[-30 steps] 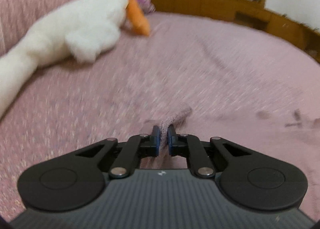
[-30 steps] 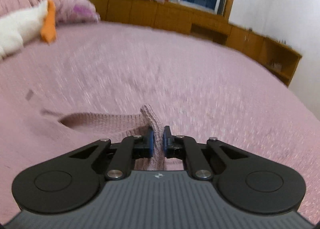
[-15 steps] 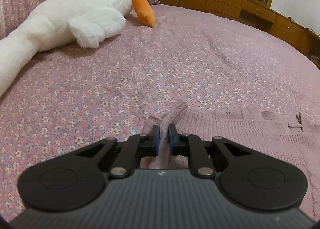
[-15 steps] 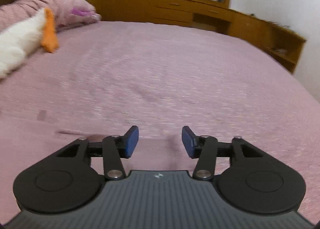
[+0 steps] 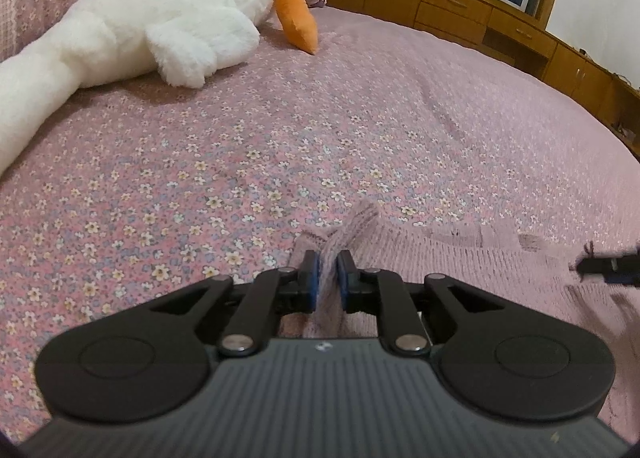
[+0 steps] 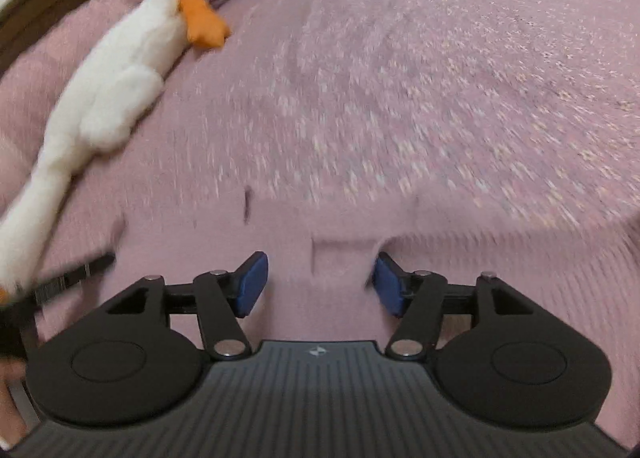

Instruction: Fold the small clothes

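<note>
Knit sweater (image 5: pixel 460 270) pinched in left tool (image 5: pixel 328 278) | right tool (image 6: pixel 316 282) opening above it

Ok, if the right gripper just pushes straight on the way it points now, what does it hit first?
Most likely the pink knit garment lying on the bed. The right gripper angles down at it, jaws opening with nothing between them. The frame is blurred, so depth is uncertain.

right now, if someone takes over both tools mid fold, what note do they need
Left tool: shut on a bunched edge of the pink knit garment.
Right tool: jaws opening, nothing between them, over the garment.
Garment lies on the floral bedspread; plush goose is apart, near the pillows.
Done: garment laid on the bed; how far it is folded cannot be told.
Left: release the left edge, finish folding.
</note>
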`<state>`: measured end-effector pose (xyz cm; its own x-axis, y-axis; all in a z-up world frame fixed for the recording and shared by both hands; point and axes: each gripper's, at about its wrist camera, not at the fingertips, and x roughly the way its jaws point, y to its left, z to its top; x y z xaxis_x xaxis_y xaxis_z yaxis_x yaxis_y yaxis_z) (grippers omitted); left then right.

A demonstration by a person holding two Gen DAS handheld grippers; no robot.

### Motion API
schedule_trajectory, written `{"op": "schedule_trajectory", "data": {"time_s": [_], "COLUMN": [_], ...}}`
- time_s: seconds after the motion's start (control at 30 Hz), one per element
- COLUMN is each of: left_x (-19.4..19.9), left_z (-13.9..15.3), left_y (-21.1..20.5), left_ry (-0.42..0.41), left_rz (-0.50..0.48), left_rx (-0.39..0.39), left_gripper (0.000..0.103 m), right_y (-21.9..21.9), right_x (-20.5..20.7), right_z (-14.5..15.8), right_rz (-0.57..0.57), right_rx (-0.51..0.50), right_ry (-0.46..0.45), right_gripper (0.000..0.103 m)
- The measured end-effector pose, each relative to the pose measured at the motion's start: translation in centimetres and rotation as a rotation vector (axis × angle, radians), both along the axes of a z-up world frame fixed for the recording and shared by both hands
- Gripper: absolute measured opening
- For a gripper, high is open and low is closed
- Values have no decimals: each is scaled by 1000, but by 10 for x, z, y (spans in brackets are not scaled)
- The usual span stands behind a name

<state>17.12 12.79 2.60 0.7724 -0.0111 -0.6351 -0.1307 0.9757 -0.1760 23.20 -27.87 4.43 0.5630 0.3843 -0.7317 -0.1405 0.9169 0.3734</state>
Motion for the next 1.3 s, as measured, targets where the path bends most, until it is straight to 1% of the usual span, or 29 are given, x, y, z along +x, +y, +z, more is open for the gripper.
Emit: {"op": "schedule_trajectory", "data": {"time_s": [0.03, 0.13, 0.2, 0.27, 0.33, 0.43, 0.47, 0.5, 0.57, 0.67, 0.77, 0.87, 0.93, 1.03, 1.13, 1.2, 1.3], "left_x": [0, 2, 2, 1, 1, 1, 0, -1, -4, -8, -20, -36, -48, -67, -84, -97, -115], "left_z": [0, 1, 2, 4, 4, 3, 3, 4, 5, 7, 9, 17, 26, 32, 34, 34, 33], "left_y": [2, 2, 2, 2, 3, 5, 5, 5, 5, 8, 11, 11, 10, 9, 4, 0, -4], "left_ry": [-1, -2, 0, -2, 0, 8, 9, 8, 6, 5, 6, -4, -25, -43, -20, -2, 27], "left_rz": [1, 5, 9, 11, 13, 21, 27, 34, 47, 55, 51, 33, 26, 10, -22, -35, -47], "left_rx": [-2, -6, -11, -12, -15, -31, -33, -27, -1, 16, 34, 55, 35, 14, 34, 47, 39], "left_gripper": [14, 14, 14, 14, 14, 16, 21, 29, 38, 40, 43, 43, 43, 43, 43, 43, 43], "right_y": [4, -3, -12, -21, -30, -40, -43, -46, -56, -69, -84, -99, -109, -128, -139, -141, -141], "right_x": [7, 15, 15, 7, -5, -33, -44, -56, -82, -116, -154, -184, -199, -218, -230, -235, -238], "right_z": [0, 2, 3, 4, 8, 17, 21, 24, 27, 29, 28, 26, 23, 17, 9, 5, -1], "right_rz": [-33, -149, -201, -221, -230, -234, -230, -228, -230, -237, -246, -275, -313, -372, -403, -404, -402], "right_rx": [27, 80, 122, 138, 119, 53, 33, 11, -28, -81, -166, -219, -224, -178, -134, -133, -117], "right_ry": [-15, -68, -73, -82, -93, -126, -142, -159, -192, -237, -278, -304, -309, -288, -262, -258, -250], "right_gripper": [66, 66, 66, 66, 66, 72, 75, 76, 81, 89, 92, 95, 95, 95, 95, 95, 95]}}
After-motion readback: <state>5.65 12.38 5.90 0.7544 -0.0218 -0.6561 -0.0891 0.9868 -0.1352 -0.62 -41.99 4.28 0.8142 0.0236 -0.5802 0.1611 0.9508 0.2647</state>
